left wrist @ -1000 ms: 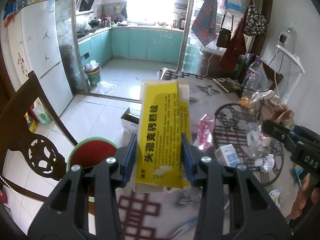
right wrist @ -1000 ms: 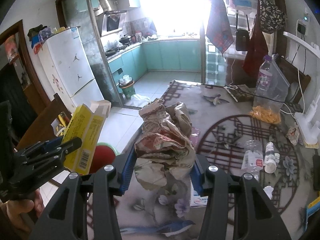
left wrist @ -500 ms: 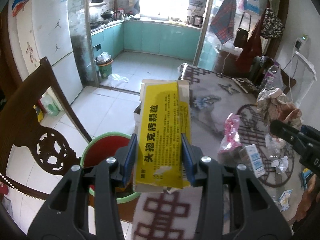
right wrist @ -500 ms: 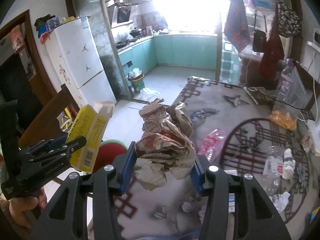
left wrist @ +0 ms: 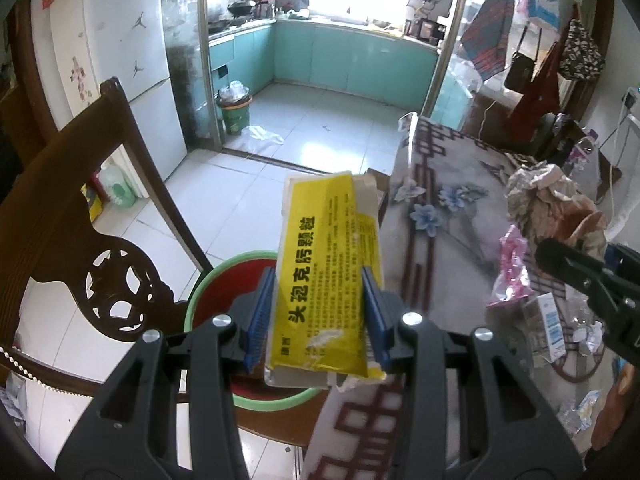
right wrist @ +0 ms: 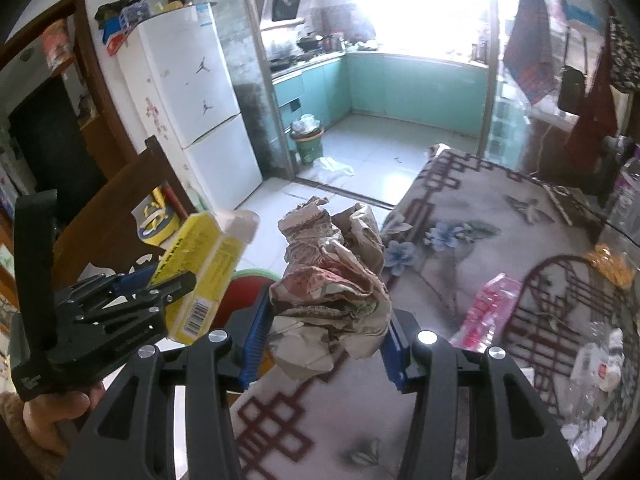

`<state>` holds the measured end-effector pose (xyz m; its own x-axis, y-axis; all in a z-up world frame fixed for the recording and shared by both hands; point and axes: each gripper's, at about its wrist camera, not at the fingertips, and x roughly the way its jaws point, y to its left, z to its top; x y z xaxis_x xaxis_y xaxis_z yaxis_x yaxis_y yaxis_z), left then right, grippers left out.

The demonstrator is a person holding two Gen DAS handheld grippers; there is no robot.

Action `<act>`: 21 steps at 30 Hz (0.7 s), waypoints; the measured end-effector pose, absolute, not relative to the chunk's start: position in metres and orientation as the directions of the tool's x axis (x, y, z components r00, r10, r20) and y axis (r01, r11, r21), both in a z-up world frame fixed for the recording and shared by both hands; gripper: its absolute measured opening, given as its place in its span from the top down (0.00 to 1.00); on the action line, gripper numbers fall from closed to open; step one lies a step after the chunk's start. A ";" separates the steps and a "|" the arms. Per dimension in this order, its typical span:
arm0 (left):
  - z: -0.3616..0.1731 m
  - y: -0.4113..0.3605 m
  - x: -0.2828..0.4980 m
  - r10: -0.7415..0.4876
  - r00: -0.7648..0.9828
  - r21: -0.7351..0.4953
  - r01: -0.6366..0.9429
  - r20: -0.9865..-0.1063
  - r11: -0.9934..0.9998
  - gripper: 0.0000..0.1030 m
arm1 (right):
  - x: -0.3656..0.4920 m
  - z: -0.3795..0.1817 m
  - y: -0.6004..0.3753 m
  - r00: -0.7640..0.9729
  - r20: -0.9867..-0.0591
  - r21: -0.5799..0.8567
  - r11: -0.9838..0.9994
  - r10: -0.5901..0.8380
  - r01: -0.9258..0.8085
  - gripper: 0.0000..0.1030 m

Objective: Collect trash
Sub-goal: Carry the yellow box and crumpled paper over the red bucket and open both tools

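Yellow box (left wrist: pixel 326 276) clamped in left claw (left wrist: pixel 320 312), above red bin (left wrist: pixel 224 292).

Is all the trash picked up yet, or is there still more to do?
Not yet. The left hand-held gripper holds a yellow box over the red bin; the right hand-held gripper holds crumpled paper. Nothing's dropped yet. A pink wrapper and small carton remain on the table.

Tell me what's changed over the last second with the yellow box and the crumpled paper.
Both grippers have carried their loads off the table toward the green-rimmed bin: the yellow box now hangs over it, and the crumpled paper has reached the table edge. Nothing was released; the left gripper and right gripper stay clamped.
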<state>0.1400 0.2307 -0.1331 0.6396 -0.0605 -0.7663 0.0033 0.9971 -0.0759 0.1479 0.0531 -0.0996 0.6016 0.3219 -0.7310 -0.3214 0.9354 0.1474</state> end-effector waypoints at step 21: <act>-0.176 0.291 0.167 0.025 0.558 -0.067 -0.143 -0.829 0.987 0.70 | 0.197 -0.180 0.111 0.361 -0.837 0.267 0.883 0.411 -0.386 0.55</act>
<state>0.1668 0.2910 -0.1761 0.5585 0.0245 -0.8292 -0.1428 0.9875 -0.0670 0.1973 0.1111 -0.1799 0.3607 0.4105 -0.8375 -0.3858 0.8832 0.2667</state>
